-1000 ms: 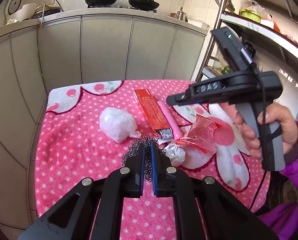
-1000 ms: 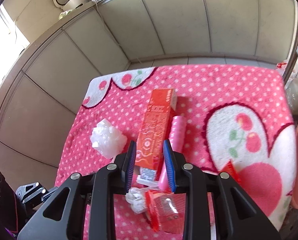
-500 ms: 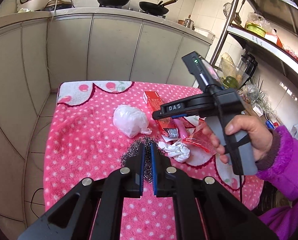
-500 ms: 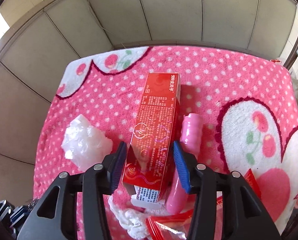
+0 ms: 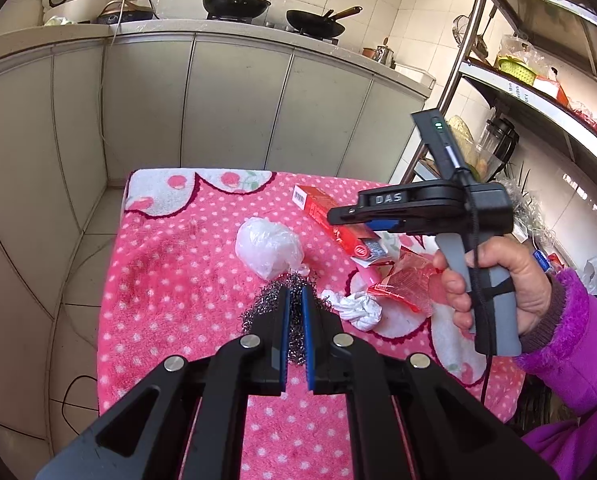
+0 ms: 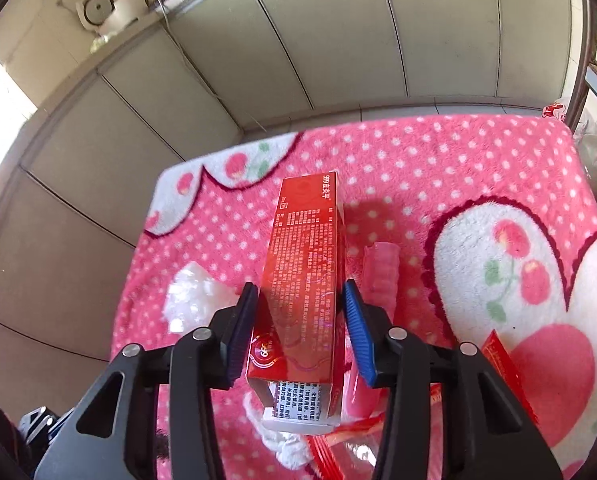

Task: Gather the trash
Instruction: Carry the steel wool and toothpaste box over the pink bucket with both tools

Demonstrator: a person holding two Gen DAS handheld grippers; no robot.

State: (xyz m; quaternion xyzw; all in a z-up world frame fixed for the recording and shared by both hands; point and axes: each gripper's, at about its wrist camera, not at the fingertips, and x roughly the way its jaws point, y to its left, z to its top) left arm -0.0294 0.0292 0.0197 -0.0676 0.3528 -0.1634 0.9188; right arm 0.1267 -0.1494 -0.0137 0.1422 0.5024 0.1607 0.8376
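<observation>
table cover: I'm working over the pink polka-dot blanket (image 6: 438,168), and all the trash is sitting bunched toward its near edge, nothing binned yet as far as I can see.
red box: the long red carton (image 6: 306,280) is lying lengthwise near the middle, pointing at the far edge, with its near flap hanging open.
right gripper: the right gripper (image 6: 298,320) is straddling the carton's near half; the jaws have just been closing in, the left pad is looking like it's touching and the right pad is sitting a hair off, so I'm not calling it clamped.
left gripper: the left gripper (image 5: 295,320) is sitting with its fingers nearly together, pinching the steel wool (image 5: 258,312) by the near edge.
small stuff: a white plastic bag ball (image 5: 268,248), a pink tube (image 6: 378,276) just beside the carton, a red wrapper (image 5: 402,280) and a white tissue wad (image 5: 358,308).
risk: I'm guessing the glossy, hollow carton is going to crush or pivot if I squeeze this near its open end, and the tube could get nudged.
</observation>
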